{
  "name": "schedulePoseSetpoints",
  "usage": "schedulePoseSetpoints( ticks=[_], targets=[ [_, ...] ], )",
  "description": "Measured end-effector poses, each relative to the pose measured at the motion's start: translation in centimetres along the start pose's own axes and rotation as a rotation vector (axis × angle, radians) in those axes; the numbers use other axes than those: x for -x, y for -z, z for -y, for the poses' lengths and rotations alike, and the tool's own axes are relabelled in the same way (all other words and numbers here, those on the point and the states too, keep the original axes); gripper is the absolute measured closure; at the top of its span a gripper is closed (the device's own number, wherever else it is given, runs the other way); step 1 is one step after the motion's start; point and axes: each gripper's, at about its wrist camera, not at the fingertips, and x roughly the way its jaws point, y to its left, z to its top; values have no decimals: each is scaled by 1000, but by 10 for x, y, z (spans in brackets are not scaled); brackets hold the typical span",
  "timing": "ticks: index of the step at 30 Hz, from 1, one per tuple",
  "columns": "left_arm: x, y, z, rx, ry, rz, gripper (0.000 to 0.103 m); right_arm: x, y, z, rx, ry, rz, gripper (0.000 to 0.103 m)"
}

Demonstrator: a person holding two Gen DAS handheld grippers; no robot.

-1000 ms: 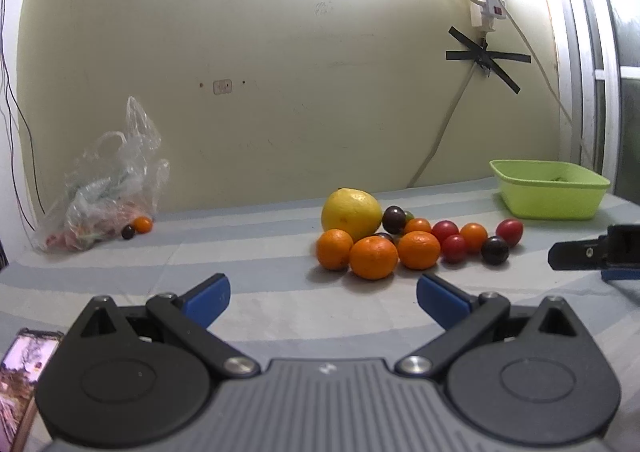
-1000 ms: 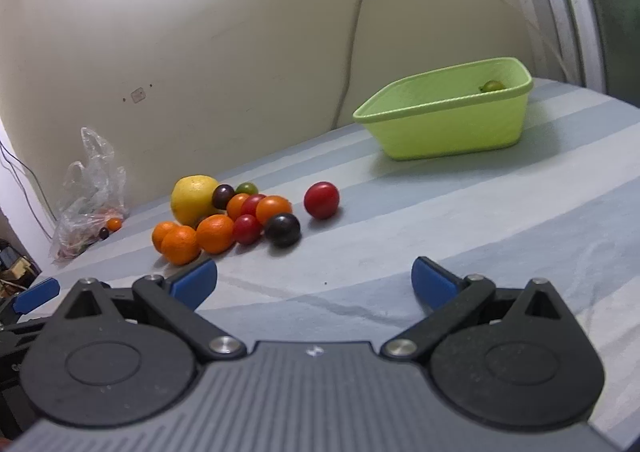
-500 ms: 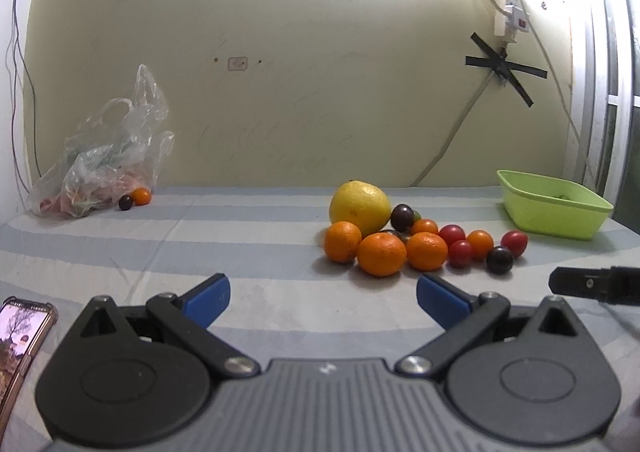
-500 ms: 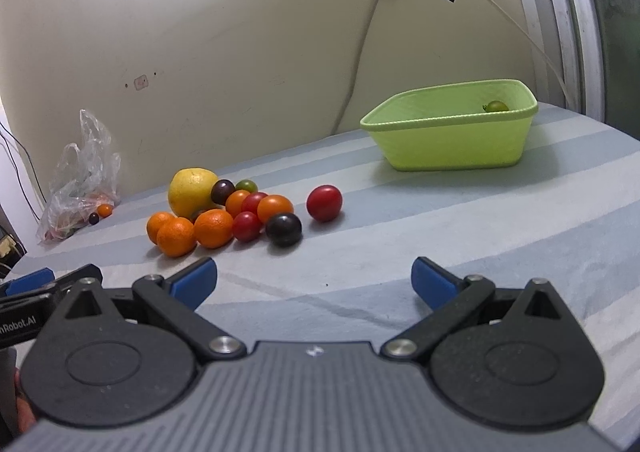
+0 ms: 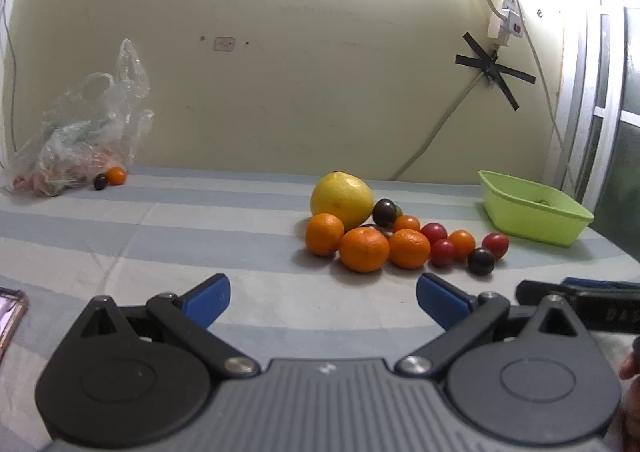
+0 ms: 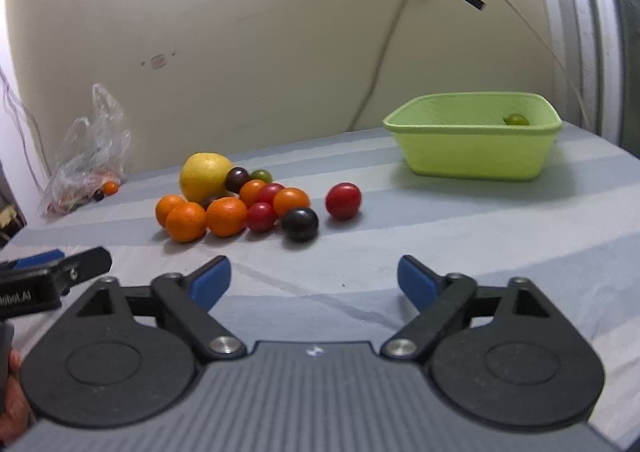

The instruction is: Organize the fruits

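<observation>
The loose heap of round fruit (image 6: 240,204) sits on the table (image 6: 460,236) at about 11 o'clock from the right tool: a large yellow citrus (image 6: 205,181) at the back, three glossy orange mandarins (image 6: 200,218) in front, small red, orange and dark purple tomato-like fruits to the right. One red round fruit (image 6: 343,201) lies apart at 12 o'clock, a dark purple one (image 6: 300,224) just beside the heap. The lime-green plastic basket (image 6: 472,156) stands well apart at 1 o'clock, a single small green fruit (image 6: 516,119) inside it.

Risks, judged:
- Fruits touch one another; lifting one from the heap may set its neighbours rolling over the striped cloth.
- Small smooth spheres could squirt from flat pads or bruise if squeezed hard.
- The large citrus may be too wide for the jaws.
- The two tools lie close together; reaching at once invites a collision.

Right tool (image 6: 314,278): jaws have just been closing a little, yet stand well spread, nothing between the blue pads, touching nothing.
Left tool (image 5: 323,294): jaws spread wide, empty, the heap at 1 o'clock.

A clear plastic bag (image 5: 80,132) with more fruit rests far off at 10 o'clock by the wall.
</observation>
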Motion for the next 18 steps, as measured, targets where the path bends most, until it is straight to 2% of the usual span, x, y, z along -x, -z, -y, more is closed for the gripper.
schedulePoseSetpoints(
  ticks=[2,5,7,8,9,11,14,16,18],
  targets=[
    [-5,-3,2,-19,-2,-5,0,-4,-3,-4,41,-9,-6,20],
    [-19,-10,4,-39,11,-37,1,-12,-9,-9,101,-27,-18,37],
    [-31,-17,1,-22,47,-74,8,-18,-15,-16,166,-54,-16,45],
    [-37,-20,-1,-8,78,-103,15,-22,-18,-20,215,-66,-7,51],
    [-44,-23,-4,11,110,-133,21,-25,-21,-25,269,-78,5,52],
    [-55,-28,-7,52,152,-172,25,-34,-27,-34,392,-124,23,52],
    [-71,-36,-12,131,202,-205,25,-51,-34,-44,530,-192,16,52],
    [-80,-40,-21,222,253,-220,25,-66,-39,-46,589,-224,-8,52],
    [-88,-42,-28,298,273,-228,25,-77,-44,-47,620,-246,-33,52]
  ],
)
